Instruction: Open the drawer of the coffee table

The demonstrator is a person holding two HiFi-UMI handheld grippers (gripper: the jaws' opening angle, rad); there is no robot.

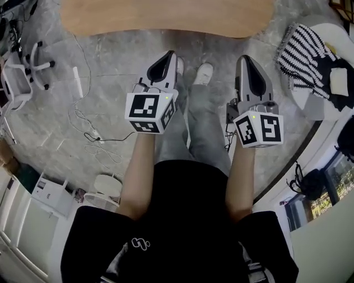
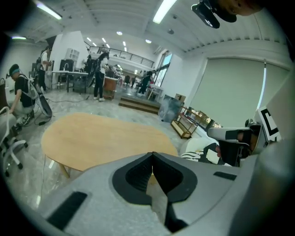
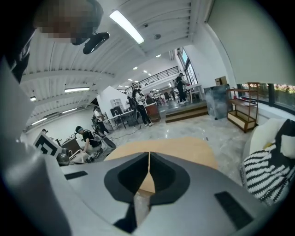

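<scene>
Open marble floor [image 1: 127, 50] ran between the oval wooden desk [image 1: 166, 16] and the person's shoes [image 1: 203, 73]. This strip was passable. The left gripper [image 1: 169, 55] and right gripper [image 1: 244, 58], jaws together, hung well apart over the legs with free air toward the desk edge. On the left flank, loose cables [image 1: 91, 134] trailed on the floor and a white office chair [image 1: 22, 74] stood further out. On the right flank, a striped cushion [image 1: 301, 55] on a white seat [image 1: 311, 104] crowded near the right gripper.

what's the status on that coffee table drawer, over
Left claw and right claw both shut, empty. Coffee table ahead, untouched, no drawer in view. Only floor between.
</scene>
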